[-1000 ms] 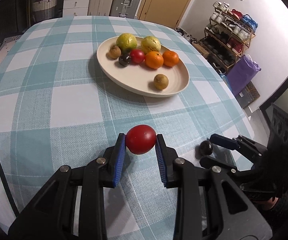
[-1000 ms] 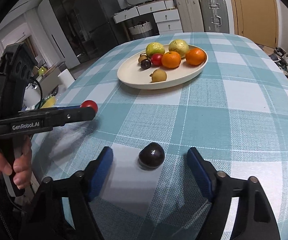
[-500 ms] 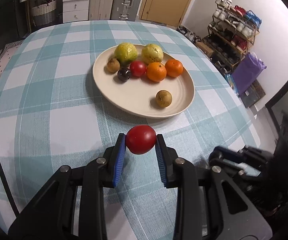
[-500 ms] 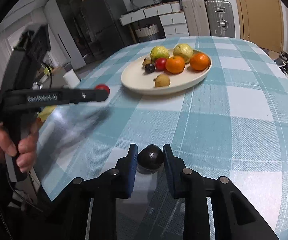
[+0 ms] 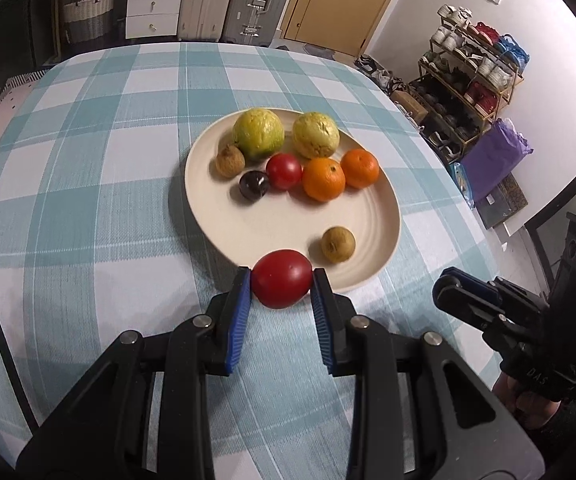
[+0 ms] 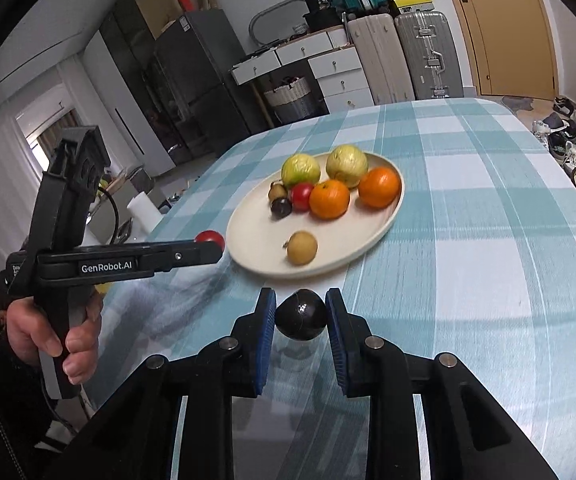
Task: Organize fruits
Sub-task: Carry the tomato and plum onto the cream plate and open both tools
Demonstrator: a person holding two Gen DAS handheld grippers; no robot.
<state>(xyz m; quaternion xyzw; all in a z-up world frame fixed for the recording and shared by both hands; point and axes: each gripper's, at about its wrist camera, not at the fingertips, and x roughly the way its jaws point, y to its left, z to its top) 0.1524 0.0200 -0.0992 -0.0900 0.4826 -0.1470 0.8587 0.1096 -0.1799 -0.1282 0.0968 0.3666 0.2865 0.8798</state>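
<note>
the left gripper (image 5: 281, 286) is clamped on a round red tomato (image 5: 281, 283), pads on its two sides, holding it clear of the cloth just before the near rim of the cream oval plate (image 5: 384, 216), probably to join the fruit there. the right gripper (image 6: 301, 314) pinches a dark glossy plum (image 6: 300, 314) squarely between its pads, short of that plate (image 6: 247, 236), likely bound there too.

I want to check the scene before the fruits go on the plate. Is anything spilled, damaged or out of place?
Nothing stands out. The plate sits flat on the checked tablecloth, its fruits whole and inside the rim. The left tool holds a red fruit, the right tool a dark fruit.
</note>
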